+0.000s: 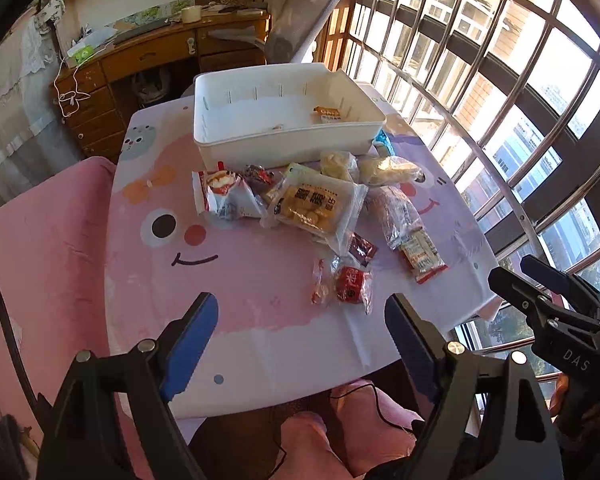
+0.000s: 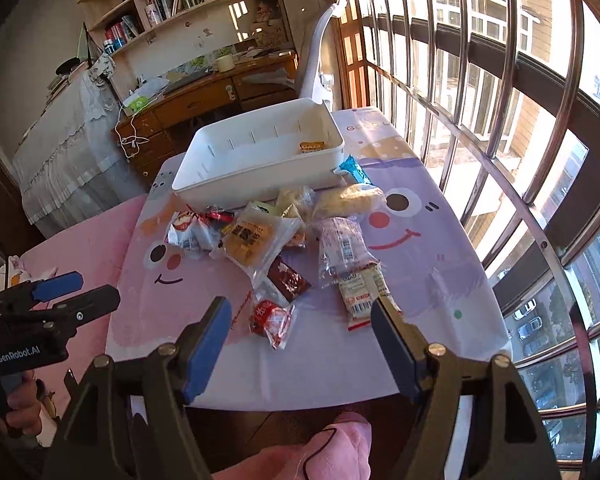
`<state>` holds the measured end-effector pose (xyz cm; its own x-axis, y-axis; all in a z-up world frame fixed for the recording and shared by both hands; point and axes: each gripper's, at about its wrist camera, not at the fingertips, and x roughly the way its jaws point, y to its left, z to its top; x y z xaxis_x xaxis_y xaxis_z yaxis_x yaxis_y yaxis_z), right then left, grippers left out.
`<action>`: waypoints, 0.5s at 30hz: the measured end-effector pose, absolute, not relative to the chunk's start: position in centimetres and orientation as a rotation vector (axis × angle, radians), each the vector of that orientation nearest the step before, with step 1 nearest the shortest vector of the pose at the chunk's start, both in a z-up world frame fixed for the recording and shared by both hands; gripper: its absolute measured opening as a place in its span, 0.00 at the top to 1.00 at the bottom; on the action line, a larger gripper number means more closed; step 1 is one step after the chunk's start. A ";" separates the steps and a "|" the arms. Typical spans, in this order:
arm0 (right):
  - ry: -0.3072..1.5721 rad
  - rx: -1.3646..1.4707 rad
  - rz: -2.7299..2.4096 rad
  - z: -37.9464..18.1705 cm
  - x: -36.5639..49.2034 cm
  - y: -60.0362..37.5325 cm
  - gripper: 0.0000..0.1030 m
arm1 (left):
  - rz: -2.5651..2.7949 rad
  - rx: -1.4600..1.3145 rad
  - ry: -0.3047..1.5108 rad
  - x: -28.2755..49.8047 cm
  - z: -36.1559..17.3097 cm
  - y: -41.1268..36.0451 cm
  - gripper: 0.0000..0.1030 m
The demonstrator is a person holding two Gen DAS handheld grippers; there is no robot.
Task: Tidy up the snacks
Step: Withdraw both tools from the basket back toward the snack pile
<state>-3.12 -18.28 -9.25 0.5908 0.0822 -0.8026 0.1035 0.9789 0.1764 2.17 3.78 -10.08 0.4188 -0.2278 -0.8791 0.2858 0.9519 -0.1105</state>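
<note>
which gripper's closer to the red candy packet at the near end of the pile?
Right, narrowly. The right gripper hovers just short of the red candy packet, jaws open and nearly in line with it. The left gripper hangs slightly further back, also open.

A white rectangular plastic bin (image 1: 288, 120) sits at the far side of the cartoon-printed cloth-covered bench (image 1: 260, 272). One small orange-labelled packet (image 1: 331, 114) lies in its right corner. A scatter of clear-wrapped snack packets (image 1: 320, 204) lies before it.
</note>
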 end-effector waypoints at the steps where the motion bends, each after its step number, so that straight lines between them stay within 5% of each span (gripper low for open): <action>1: 0.952 0.212 -0.017 -9.5 -3.4 -18.5 0.28 | -0.322 0.059 1.109 2.1 -10.4 3.5 0.18; 15: 1.098 0.129 0.071 -13.5 -3.3 -21.1 0.28 | -0.221 -0.020 1.300 2.8 -14.8 -0.6 0.17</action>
